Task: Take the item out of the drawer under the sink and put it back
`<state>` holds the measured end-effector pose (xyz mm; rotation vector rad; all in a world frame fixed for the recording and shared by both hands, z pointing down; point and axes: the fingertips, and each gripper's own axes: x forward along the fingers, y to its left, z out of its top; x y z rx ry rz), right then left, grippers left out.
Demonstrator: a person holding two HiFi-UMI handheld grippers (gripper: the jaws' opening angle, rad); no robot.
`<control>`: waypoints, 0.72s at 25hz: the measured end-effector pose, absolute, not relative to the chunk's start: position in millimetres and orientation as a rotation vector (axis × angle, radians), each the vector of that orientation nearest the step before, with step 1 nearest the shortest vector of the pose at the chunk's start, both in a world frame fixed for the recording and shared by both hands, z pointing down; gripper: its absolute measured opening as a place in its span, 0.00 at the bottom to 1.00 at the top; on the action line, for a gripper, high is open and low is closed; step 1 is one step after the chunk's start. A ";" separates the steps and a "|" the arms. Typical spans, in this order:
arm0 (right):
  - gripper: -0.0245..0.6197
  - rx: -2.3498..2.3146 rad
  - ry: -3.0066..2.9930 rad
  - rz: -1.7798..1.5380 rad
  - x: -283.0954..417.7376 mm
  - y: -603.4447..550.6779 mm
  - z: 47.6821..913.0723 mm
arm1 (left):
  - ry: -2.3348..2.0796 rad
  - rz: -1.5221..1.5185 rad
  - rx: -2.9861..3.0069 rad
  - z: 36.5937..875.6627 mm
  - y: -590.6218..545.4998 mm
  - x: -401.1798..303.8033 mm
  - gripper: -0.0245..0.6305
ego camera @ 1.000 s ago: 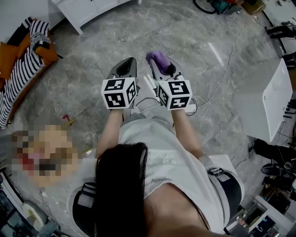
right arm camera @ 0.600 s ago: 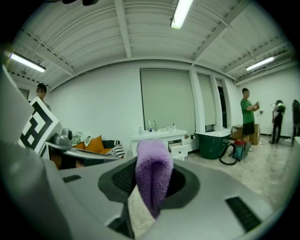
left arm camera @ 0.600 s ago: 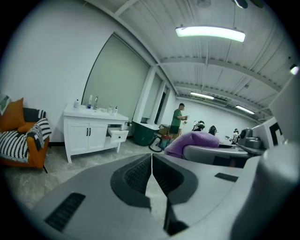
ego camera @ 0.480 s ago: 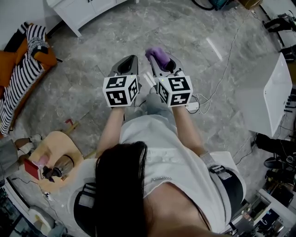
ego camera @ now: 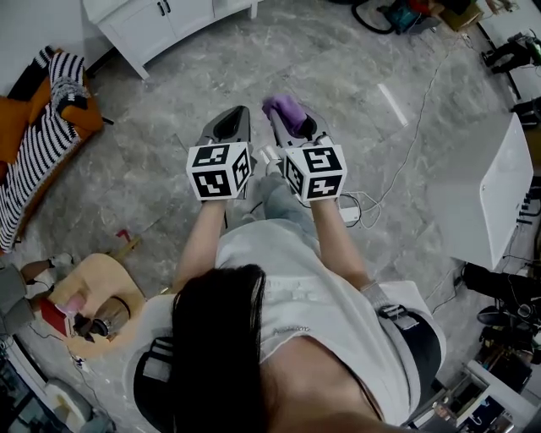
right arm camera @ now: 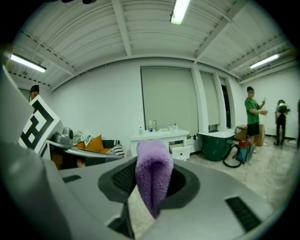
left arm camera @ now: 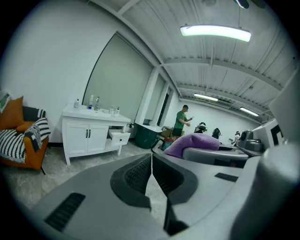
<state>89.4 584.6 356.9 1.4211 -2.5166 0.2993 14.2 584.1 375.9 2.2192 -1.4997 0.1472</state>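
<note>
A purple cloth [ego camera: 285, 107] is pinched in my right gripper [ego camera: 288, 116], which is shut on it; in the right gripper view the cloth [right arm camera: 153, 178] stands folded between the jaws. Beside it my left gripper [ego camera: 230, 116] is shut and holds nothing, its jaws meeting at the tips [left arm camera: 151, 157]. Both are held over the grey floor and point towards the white sink cabinet [ego camera: 161, 21]. Across the room, the cabinet [left arm camera: 91, 136] shows its drawer [left arm camera: 119, 137] pulled out at the right end. From the left gripper view the cloth [left arm camera: 192, 140] shows at the right.
An orange sofa with striped cushions [ego camera: 42, 118] stands at the left. A white panel [ego camera: 500, 186] and cables [ego camera: 372, 199] lie to the right, and a wooden stool [ego camera: 93, 283] at the lower left. Near the cabinet are a green bin [right arm camera: 217, 145] and a person in a green shirt [right arm camera: 253, 112].
Both grippers have moved forward together towards the cabinet, which now shows more at the top left of the head view. The cloth stays held and the left jaws stay shut.
</note>
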 end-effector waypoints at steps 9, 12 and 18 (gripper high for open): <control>0.23 1.368 -2.537 0.304 118.0 497.7 356.9 | -1.541 0.124 2.182 372.2 504.2 41.9 0.06; 0.23 1.341 -2.547 0.286 123.7 468.0 352.2 | -1.564 0.130 2.172 368.0 476.2 48.5 0.06; 0.23 1.276 -2.567 0.280 135.8 417.4 349.9 | -1.596 0.101 2.118 366.9 425.6 63.4 0.06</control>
